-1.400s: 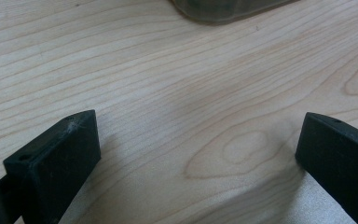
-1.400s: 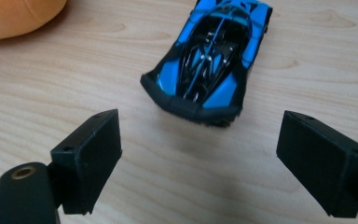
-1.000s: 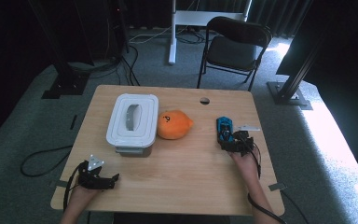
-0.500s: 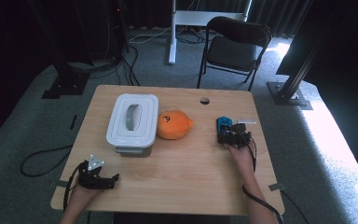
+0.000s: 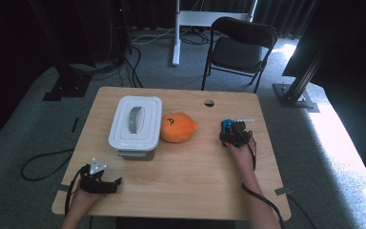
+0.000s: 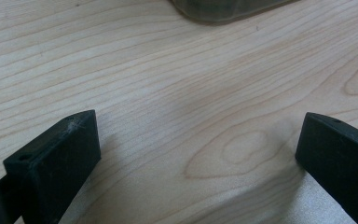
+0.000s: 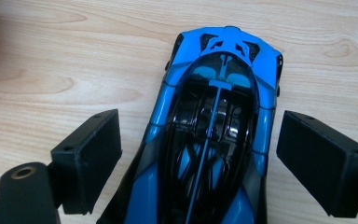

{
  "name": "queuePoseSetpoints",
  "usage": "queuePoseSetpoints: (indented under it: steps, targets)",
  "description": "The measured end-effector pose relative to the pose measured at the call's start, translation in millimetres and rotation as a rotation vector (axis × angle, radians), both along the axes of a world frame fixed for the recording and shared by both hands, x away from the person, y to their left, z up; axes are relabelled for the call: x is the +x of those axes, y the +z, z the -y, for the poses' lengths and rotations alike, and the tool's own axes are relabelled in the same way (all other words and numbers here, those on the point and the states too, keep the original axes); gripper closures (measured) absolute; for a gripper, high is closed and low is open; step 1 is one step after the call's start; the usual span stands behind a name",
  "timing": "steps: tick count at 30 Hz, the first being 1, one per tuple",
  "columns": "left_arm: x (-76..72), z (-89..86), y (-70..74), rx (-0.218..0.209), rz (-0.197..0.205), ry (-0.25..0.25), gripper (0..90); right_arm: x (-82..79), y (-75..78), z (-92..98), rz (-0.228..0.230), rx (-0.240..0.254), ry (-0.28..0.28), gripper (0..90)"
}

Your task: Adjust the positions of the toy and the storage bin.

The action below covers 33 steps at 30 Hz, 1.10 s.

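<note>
The right tongs [image 7: 198, 161] stand open around a blue and black toy sports car [image 7: 214, 135]; one jaw sits on each flank of the car with a gap showing on both sides, so neither jaw touches the bodywork. The car rests flat on the wooden desk [image 7: 51, 60], lengthwise between the jaws. In the high view the right tongs [image 5: 237, 135] sit at the right part of the desk [image 5: 195, 167], with the person's right hand [image 5: 240, 152] behind them on the near side and the toy sports car [image 5: 226, 126] just at their far end. A cable trails from them back along the forearm toward the near edge.

The left tongs [image 6: 198, 154] are open too, jaws wide apart with bare wood grain between them and nothing held. In the high view the left tongs [image 5: 96, 180] lie low at the near left corner of the desk, held by the left hand [image 5: 83, 193].

Farther out, a white lidded plastic container [image 5: 136, 124] stands on the left half of the desk, on the far side of the left tongs; its lower edge [image 6: 228, 9] shows at the top of the left gripper view. Just to its right, touching or nearly so, lies an orange plush fruit [image 5: 177, 127], well apart from the car. A black folding chair [image 5: 240, 47] stands on the floor beyond the far edge.
</note>
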<state>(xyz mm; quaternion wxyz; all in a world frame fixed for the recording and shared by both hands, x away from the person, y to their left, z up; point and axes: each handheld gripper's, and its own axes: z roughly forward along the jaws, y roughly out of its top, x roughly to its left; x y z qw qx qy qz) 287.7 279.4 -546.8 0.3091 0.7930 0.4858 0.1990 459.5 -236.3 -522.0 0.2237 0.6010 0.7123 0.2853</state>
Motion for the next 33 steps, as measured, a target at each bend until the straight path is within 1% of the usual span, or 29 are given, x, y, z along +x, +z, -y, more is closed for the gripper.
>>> queuePoseSetpoints:
  steps: [1,2,4,5,6,9,11,14,15,18,19,20,25,27,28,32,33]
  targets:
    - [0.0,0.0,0.0,0.000,0.000,0.000,0.3,1.7,-0.4,-0.1,-0.001,-0.004,-0.008,13.3]
    - [0.0,0.0,0.0,0.000,0.000,0.000,0.3,3.5,-0.6,-0.1,-0.008,0.002,-0.009,13.3]
    - [0.0,0.0,0.0,0.000,0.000,0.000,0.3,5.2,-1.1,-0.3,-0.011,-0.001,-0.008,13.3]
    - [0.0,0.0,0.0,0.000,0.000,0.000,0.3,6.5,-1.3,-1.0,-0.011,-0.012,-0.013,13.3]
    - [0.0,0.0,0.0,0.000,0.000,0.000,0.2,9.3,-2.2,-2.3,-0.022,-0.006,-0.013,13.3]
    - [0.0,0.0,0.0,0.000,0.000,0.000,0.3,12.7,-4.6,-3.7,-0.028,-0.022,-0.020,13.9]
    - [0.0,0.0,0.0,0.000,0.000,0.000,0.3,13.5,-5.5,-3.6,-0.031,-0.018,-0.027,14.0]
    - [0.0,0.0,0.0,0.000,0.000,0.000,0.3,15.7,-10.8,-3.2,-0.054,-0.025,-0.036,15.6]
    - [0.0,0.0,0.0,0.000,0.000,0.000,0.3,16.3,-12.7,-2.6,-0.068,-0.014,-0.036,15.6]
    - [0.0,0.0,0.0,0.000,0.000,0.000,0.2,15.7,-13.6,-2.0,-0.066,-0.007,-0.043,16.9]
    - [0.0,0.0,0.0,0.000,0.000,0.000,0.2,14.7,-14.1,-5.7,-0.057,-0.028,-0.046,18.9]
    - [0.0,0.0,0.0,0.000,0.000,0.000,0.3,14.7,-14.0,-6.2,-0.059,-0.026,-0.053,19.1]
    - [0.0,0.0,0.0,0.000,0.000,0.000,0.3,14.4,-13.4,-5.7,-0.064,-0.027,-0.051,20.0]
    - [0.0,0.0,0.0,0.000,0.000,0.000,0.3,13.4,-13.2,-6.4,-0.062,-0.026,-0.065,21.7]
    - [0.0,0.0,0.0,0.000,0.000,0.000,0.3,13.3,-12.2,-8.1,-0.061,-0.038,-0.076,23.4]
    - [0.0,0.0,0.0,0.000,0.000,0.000,0.3,14.7,-11.2,-8.6,-0.067,-0.044,-0.081,24.4]
    - [0.0,0.0,0.0,0.000,0.000,0.000,0.3,15.1,-10.7,-8.5,-0.068,-0.051,-0.077,24.7]
